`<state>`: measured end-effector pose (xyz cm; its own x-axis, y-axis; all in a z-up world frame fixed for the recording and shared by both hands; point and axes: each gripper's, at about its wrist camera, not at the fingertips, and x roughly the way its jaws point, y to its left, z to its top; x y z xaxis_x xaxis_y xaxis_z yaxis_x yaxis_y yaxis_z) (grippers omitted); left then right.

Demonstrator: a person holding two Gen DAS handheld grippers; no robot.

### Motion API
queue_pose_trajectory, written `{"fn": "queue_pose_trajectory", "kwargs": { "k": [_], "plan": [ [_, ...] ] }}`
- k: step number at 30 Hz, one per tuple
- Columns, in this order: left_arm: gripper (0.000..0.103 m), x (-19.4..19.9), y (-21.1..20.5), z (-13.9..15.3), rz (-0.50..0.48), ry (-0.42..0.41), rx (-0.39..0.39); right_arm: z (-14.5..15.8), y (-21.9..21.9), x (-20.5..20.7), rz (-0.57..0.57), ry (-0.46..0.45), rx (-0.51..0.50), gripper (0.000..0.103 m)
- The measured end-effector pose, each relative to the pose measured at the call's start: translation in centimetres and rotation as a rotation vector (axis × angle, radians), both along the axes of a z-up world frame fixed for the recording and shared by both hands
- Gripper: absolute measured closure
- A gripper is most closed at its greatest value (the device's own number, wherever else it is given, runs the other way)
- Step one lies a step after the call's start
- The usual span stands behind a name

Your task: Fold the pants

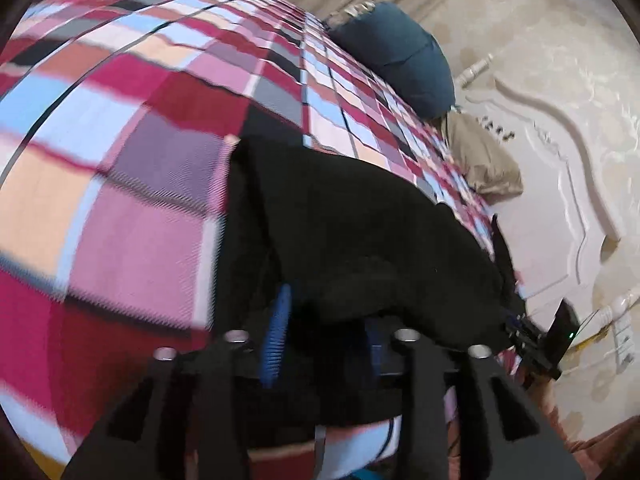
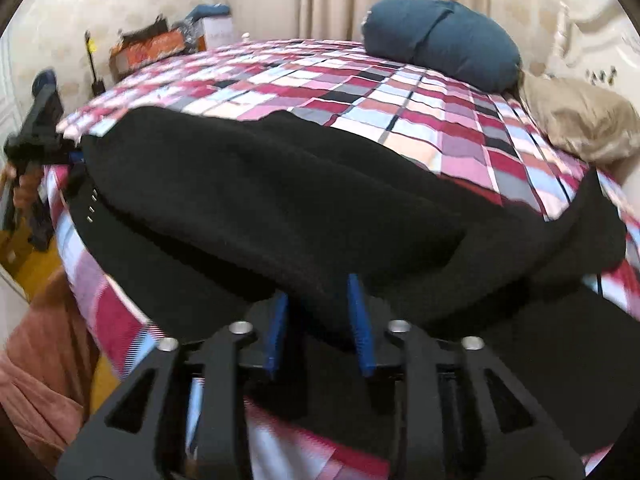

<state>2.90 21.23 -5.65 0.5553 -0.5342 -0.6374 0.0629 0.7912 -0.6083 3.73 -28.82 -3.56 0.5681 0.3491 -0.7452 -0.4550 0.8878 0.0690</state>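
Right gripper jaws are standing apart, the pants edge lying loose between them, pads not pressing. Left gripper likewise parted over the fold. Pants are lying doubled across the near bed edge, apparently released to settle flat.

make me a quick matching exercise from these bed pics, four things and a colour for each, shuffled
Things:
1. pants
2. round pillow
3. bedsheet
4. gripper pads

Colours:
a. bright blue
b. black
c. pink, red and blue checks
d. dark teal

Pairs: 1-b, 2-d, 3-c, 4-a
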Motion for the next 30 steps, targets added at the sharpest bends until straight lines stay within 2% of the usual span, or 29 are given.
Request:
{"fn": "queue_pose_trajectory", "kwargs": {
  "k": [1, 2, 4, 5, 7, 11, 17, 22, 26, 30],
  "plan": [
    [0.052, -0.9, 0.6, 0.0, 0.022, -0.011, -0.023, 0.2, -0.2, -0.5, -0.007, 0.011, 0.032, 0.043],
    [0.047, -1.5, 1.0, 0.0, 0.039, -0.016, -0.033, 0.4, -0.5, -0.9, -0.017, 0.013, 0.058, 0.036],
    [0.036, -3.2, 1.9, 0.1, 0.120, 0.002, -0.036, 0.8, -1.0, -1.7, -0.043, 0.023, 0.115, 0.035],
    [0.035, -3.8, 2.2, 0.0, 0.149, 0.010, -0.047, 0.9, -1.4, -2.0, -0.063, 0.044, 0.155, 0.035],
    [0.035, -5.8, 2.7, 0.1, 0.249, 0.002, -0.127, 0.9, -2.2, -2.3, -0.110, 0.071, 0.234, 0.035],
    [0.035, -7.6, 1.4, 0.7, 0.316, -0.039, -0.254, 0.2, -4.8, -2.1, -0.221, 0.162, 0.529, 0.035],
    [0.035, -6.9, -2.5, 0.9, 0.326, -0.052, -0.238, -1.3, -6.2, -1.2, -0.317, 0.260, 0.732, 0.035],
    [0.035, -5.8, -3.8, -0.5, 0.361, 0.002, -0.225, -2.1, -6.3, -1.1, -0.350, 0.288, 0.777, 0.035],
    [0.035, -5.6, -4.1, -1.0, 0.415, 0.002, -0.203, -2.6, -6.7, -1.2, -0.375, 0.304, 0.815, 0.035],
    [0.038, -5.4, -4.4, -0.7, 0.462, -0.012, -0.146, -3.0, -6.8, -0.8, -0.411, 0.320, 0.833, 0.035]
  ]
}}
